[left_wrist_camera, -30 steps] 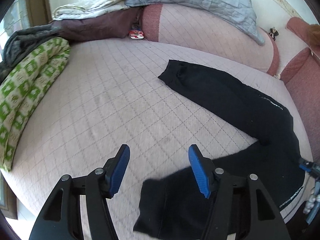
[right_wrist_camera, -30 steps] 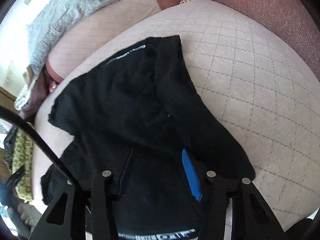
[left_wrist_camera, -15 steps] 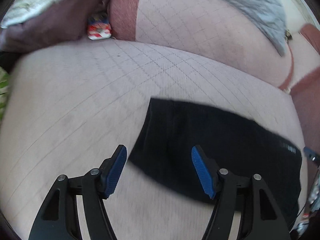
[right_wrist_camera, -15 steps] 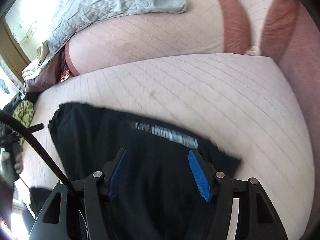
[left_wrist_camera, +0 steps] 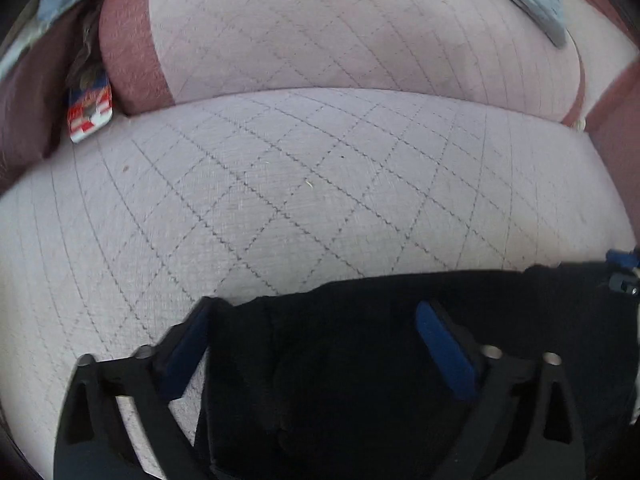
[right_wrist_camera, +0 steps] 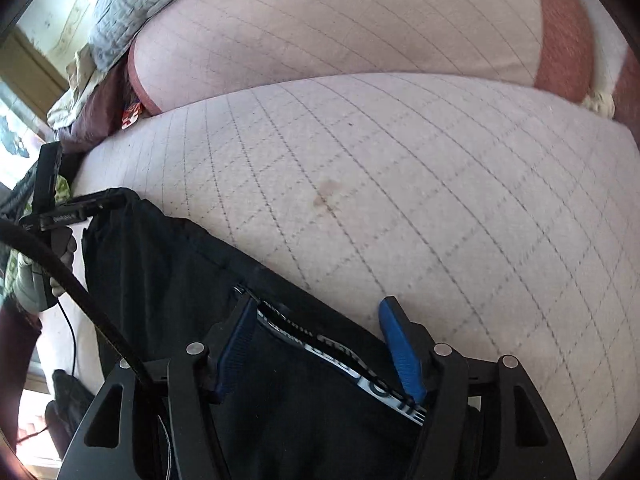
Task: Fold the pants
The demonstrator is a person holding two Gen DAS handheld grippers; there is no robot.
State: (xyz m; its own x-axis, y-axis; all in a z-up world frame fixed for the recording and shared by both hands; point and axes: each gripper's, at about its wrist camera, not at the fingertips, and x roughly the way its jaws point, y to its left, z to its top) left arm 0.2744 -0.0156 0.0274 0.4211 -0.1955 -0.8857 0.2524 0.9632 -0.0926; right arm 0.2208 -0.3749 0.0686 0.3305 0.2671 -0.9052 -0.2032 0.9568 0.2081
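Observation:
The black pants [left_wrist_camera: 360, 360] lie on the pale quilted seat cushion [left_wrist_camera: 320, 200], filling the bottom of both wrist views. My left gripper [left_wrist_camera: 316, 308] hovers over the far edge of the leg end. Its jaws are opening, with cloth lying between them and the blue pads [left_wrist_camera: 444, 352] not pressing on it. My right gripper [right_wrist_camera: 318, 302] stands open over the waistband [right_wrist_camera: 360, 372] with its white lettering, fingers either side of it. In the right wrist view, the left gripper [right_wrist_camera: 52, 200] shows at the far left, held by a gloved hand [right_wrist_camera: 28, 280].
A quilted back cushion [left_wrist_camera: 340, 32] rises behind the seat, with a grey quilt [right_wrist_camera: 132, 8] draped on top. A red and white packet [left_wrist_camera: 90, 108] sits wedged beside maroon cloth [left_wrist_camera: 24, 112] at the left. A black cable [right_wrist_camera: 80, 280] crosses the pants.
Both grippers have swept across the pants toward the back cushion and their jaws stand wider. The spread legs of a second ago now lie as one dark band.

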